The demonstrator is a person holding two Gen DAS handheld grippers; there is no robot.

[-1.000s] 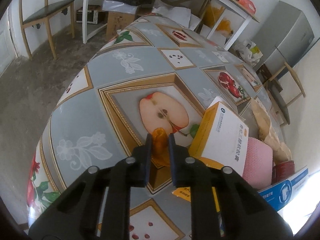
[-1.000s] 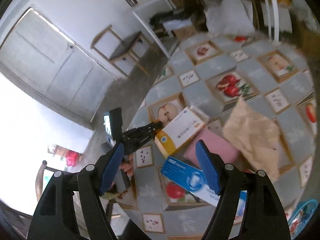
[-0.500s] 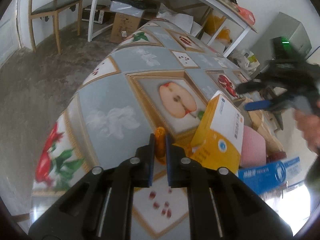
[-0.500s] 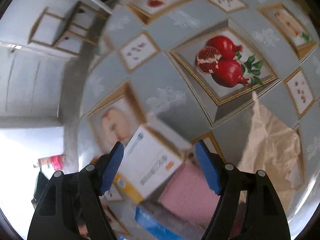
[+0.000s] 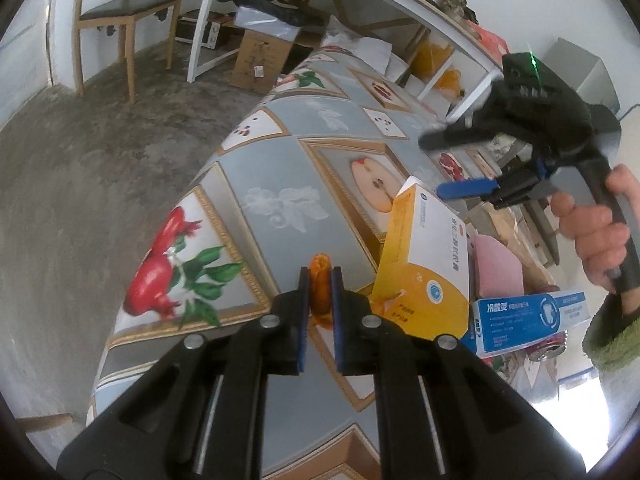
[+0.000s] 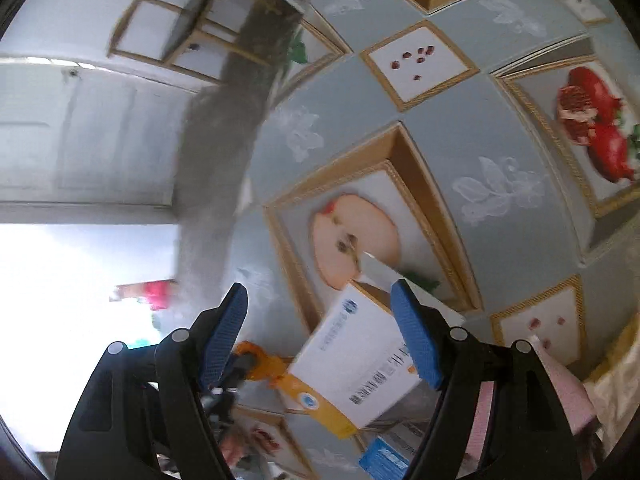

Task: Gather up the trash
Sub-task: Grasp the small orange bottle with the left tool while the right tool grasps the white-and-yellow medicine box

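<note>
My left gripper (image 5: 320, 280) is shut on a crumpled orange wrapper (image 5: 320, 285) and holds it above the table's near edge. The wrapper also shows in the right wrist view (image 6: 260, 362). A yellow and white carton (image 5: 424, 264) stands tilted just right of the wrapper. My right gripper (image 6: 320, 320) is open and hovers above that carton (image 6: 356, 364), its blue pads apart. It also shows in the left wrist view (image 5: 452, 168), held by a hand above the carton.
A blue and white box (image 5: 528, 322), a pink cloth (image 5: 498, 268) and crumpled beige paper (image 6: 616, 372) lie right of the carton on the fruit-patterned tablecloth (image 5: 280, 200). A red can (image 5: 548, 352) sits by the blue box. A wooden chair (image 5: 128, 12) stands beyond on the floor.
My left gripper has drawn back toward the table's near edge with the wrapper. My right gripper has swung down over the yellow and white carton.
</note>
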